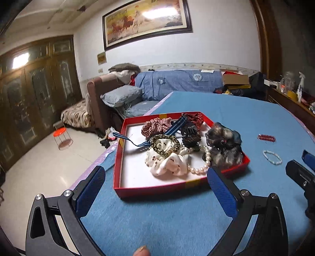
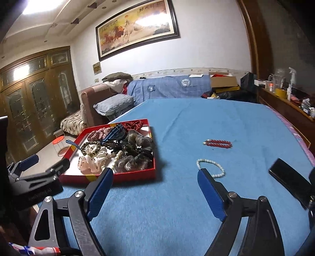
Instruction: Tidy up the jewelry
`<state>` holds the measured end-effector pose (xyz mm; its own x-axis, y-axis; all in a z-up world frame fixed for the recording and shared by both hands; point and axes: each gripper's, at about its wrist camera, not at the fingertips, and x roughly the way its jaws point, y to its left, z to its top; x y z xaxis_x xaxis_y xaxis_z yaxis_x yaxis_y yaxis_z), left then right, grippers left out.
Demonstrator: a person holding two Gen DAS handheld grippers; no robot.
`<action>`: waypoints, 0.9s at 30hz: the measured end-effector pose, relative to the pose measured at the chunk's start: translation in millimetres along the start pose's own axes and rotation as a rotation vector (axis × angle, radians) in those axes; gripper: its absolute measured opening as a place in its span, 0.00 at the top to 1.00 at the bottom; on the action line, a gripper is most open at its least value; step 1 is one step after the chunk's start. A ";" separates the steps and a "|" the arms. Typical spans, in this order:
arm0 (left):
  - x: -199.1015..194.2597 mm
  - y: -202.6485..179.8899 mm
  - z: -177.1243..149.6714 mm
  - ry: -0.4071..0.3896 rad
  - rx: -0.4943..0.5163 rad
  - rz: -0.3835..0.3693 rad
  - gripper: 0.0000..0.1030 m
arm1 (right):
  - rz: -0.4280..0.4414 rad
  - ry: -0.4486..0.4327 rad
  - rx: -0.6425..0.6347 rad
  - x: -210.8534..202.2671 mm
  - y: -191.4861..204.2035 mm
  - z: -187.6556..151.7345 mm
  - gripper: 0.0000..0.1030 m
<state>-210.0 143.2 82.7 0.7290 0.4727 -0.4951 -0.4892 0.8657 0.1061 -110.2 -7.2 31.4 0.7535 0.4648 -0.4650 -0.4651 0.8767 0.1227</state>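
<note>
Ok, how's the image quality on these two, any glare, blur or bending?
Left wrist view: glare washes out the framed painting, and fisheye bends the red box. Right wrist view: the ceiling light blows out, the table edge curves, and the hairpieces look soft.

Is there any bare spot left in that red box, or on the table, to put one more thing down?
Yes. The red box has bare white floor along its left and near sides; its right half is heaped with scrunchies and hairpieces. The blue tablecloth lies bare beyond the red clip and white bracelet.
</note>
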 end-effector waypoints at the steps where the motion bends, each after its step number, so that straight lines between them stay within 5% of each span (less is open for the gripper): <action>1: -1.2 0.7 -1.8 -0.004 -0.007 0.010 0.00 | -0.002 -0.001 -0.003 -4.3 1.4 -2.5 0.11; 6: -10.3 2.6 -14.0 -0.048 0.010 0.069 0.00 | -0.006 0.004 -0.005 -15.0 6.6 -9.6 0.11; 11: -8.1 10.1 -17.5 -0.007 -0.019 0.020 0.00 | -0.008 0.007 -0.015 -17.9 15.8 -11.7 0.10; 27: 3.4 15.6 -23.3 0.009 -0.014 0.060 0.00 | -0.011 0.013 -0.100 -13.1 38.1 -16.6 0.07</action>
<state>-226.3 154.5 62.6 0.6940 0.5219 -0.4960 -0.5385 0.8335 0.1237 -145.5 18.0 27.7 0.7533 0.4528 -0.4769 -0.5013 0.8648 0.0291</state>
